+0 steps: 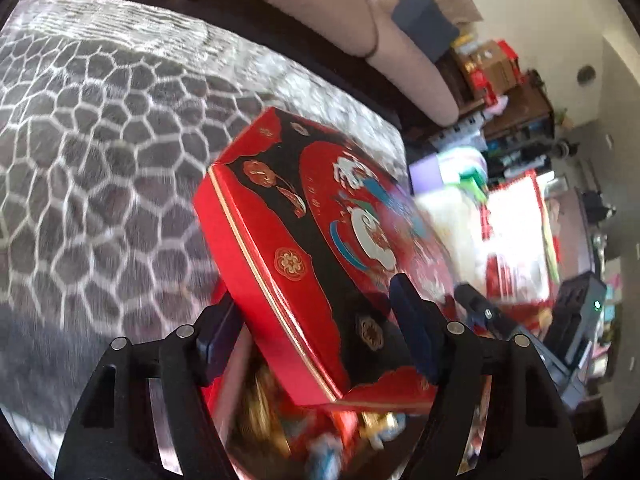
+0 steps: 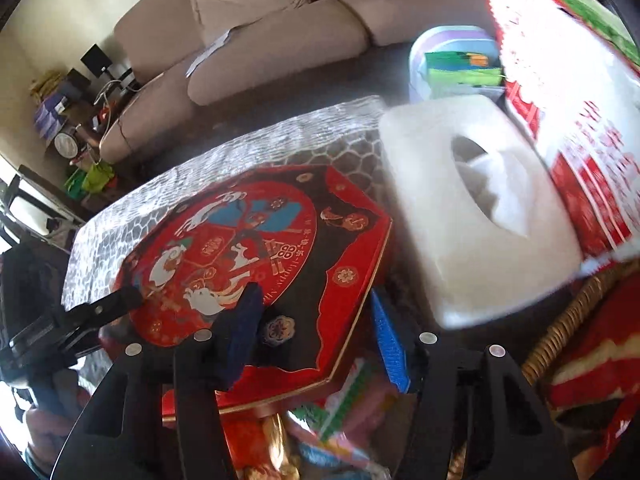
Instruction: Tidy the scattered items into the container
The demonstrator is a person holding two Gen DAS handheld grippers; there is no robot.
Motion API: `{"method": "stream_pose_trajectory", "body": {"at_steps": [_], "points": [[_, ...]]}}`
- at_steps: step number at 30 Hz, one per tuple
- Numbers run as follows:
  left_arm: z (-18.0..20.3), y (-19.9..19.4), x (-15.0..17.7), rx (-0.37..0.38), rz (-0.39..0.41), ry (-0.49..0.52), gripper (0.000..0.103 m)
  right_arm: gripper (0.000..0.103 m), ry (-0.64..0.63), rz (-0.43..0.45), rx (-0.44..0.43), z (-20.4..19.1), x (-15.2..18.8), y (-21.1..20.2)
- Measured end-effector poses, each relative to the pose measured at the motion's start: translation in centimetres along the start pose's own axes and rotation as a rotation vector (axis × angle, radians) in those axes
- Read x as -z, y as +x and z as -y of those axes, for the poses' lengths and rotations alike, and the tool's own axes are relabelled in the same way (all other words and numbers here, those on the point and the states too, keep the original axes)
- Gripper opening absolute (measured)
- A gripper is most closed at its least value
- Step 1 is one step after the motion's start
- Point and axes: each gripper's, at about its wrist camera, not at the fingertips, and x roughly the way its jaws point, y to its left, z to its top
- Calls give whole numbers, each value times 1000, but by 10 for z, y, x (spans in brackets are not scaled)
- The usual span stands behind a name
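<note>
A red and black octagonal tin lid [image 1: 320, 220] [image 2: 248, 248] hangs tilted over the open red container [image 1: 214, 396] [image 2: 170, 408]. Wrapped snacks [image 1: 260, 420] [image 2: 344, 404] lie in the container under it. My left gripper [image 1: 314, 294] holds the lid's near corner, with one finger on the patterned top and the other at the side wall. My right gripper [image 2: 312, 292] grips the opposite near edge the same way, its blue pad against the rim. The left gripper [image 2: 116, 304] also shows at the lid's left edge in the right wrist view. The right gripper [image 1: 476, 308] shows in the left wrist view.
The table wears a grey cloth with a white cell pattern [image 1: 100, 160]. A white tissue box [image 2: 480, 216] stands right of the lid, with a wicker basket [image 2: 568, 320] and a red printed bag [image 2: 580, 140] beyond it. A beige sofa [image 2: 260, 40] is behind the table.
</note>
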Motion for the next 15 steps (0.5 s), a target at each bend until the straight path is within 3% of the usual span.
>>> {"method": "stream_pose_trajectory", "body": {"at_steps": [8, 11, 15], "points": [[18, -13, 75, -15, -109, 58, 70, 56, -31, -40, 25, 11, 46, -28], [30, -26, 105, -31, -110, 96, 70, 53, -23, -52, 11, 17, 62, -39], [36, -40, 124, -8, -142, 85, 70, 51, -43, -54, 9, 10, 76, -52]]}}
